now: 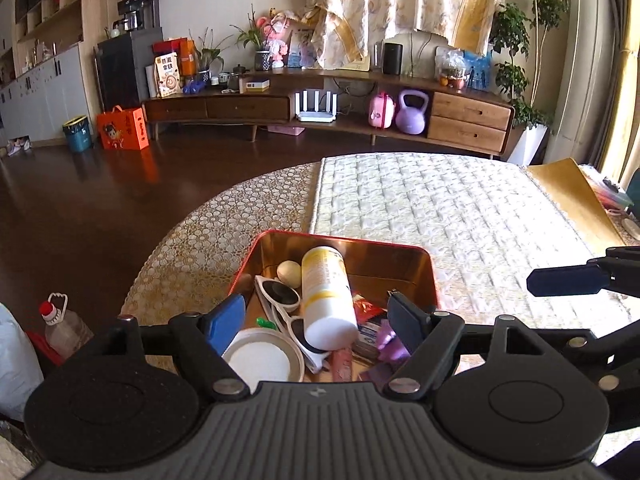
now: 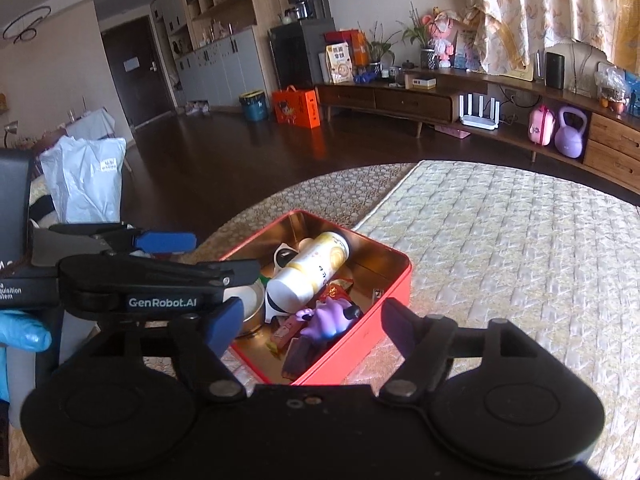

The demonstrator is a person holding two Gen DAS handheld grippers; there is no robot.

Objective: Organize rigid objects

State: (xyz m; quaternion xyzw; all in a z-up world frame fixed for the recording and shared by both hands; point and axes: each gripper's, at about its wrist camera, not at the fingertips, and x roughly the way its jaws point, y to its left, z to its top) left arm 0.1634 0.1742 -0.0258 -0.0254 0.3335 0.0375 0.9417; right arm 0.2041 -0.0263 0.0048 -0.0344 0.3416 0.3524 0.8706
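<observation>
- Your left gripper (image 1: 318,320) hangs over the near end of the red tin (image 1: 434,276), fingers spread wide and pinching nothing; its blue pads straddle the tin's contents.
- Your right gripper (image 2: 312,330) is likewise spread and empty, poised at the tin's near corner; its right finger sits just outside the red wall.
- The tin rests on the round worktop (image 1: 224,216), where the circle-patterned cloth meets the quilted mat (image 1: 460,208); its rim is open all round.
- Inside, a white-and-yellow bottle (image 1: 326,294) lies on its side, tilted across white sunglasses (image 1: 282,294); a pale egg-shaped piece (image 1: 289,270) sits by the far wall.
- A round white lidded container (image 1: 264,356) fills the near left corner, touching the left pad; a purple toy figure (image 2: 332,318) and a red packet (image 1: 366,308) crowd the near right.
- The quilted mat to the right of the tin is bare, giving you room there; the worktop's curved edge drops off close on the left, with a plastic jug (image 1: 64,326) on the floor below.
</observation>
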